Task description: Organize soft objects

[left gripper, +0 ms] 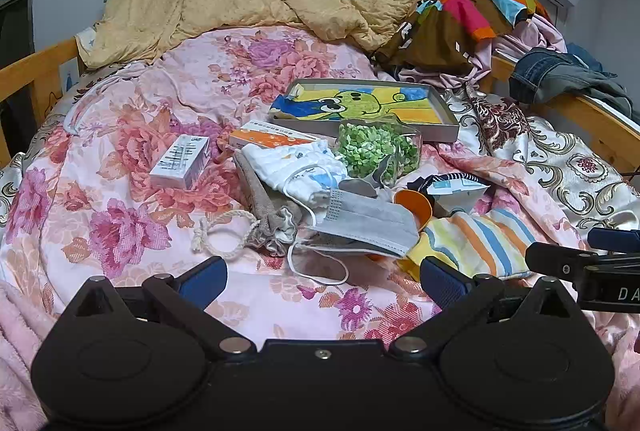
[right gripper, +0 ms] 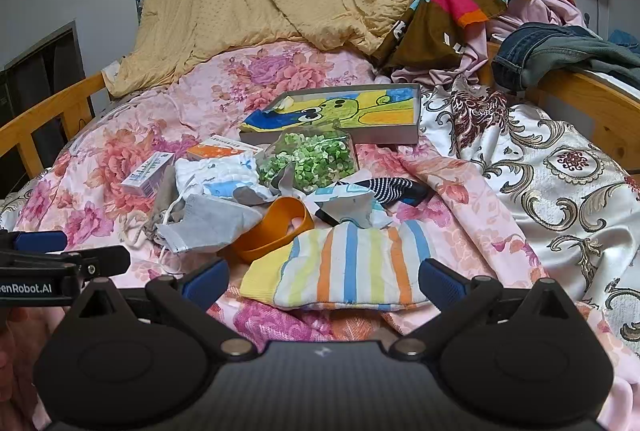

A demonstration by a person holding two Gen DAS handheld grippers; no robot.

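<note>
Both my claws wide, empty: right claw (right gripper: pixel 324 283) hovers at striped sock (right gripper: pixel 340 267), nearest on bed; left claw (left gripper: pixel 324 283) by grey mask (left gripper: pixel 360 227). I'd drop right, pinch sock mid-fold, lift w/o dragging orange cup (right gripper: pixel 272 227). Farther: 2 boxes, 1 tray (right gripper: pixel 416 111).

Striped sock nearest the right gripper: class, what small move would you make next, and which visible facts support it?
Probably ease the right gripper forward and down onto the striped sock. Its fingers are spread wide and hold nothing, and the sock lies flat on the floral quilt right between them, the nearest soft item. The orange bowl just behind it should stay untouched.
</note>
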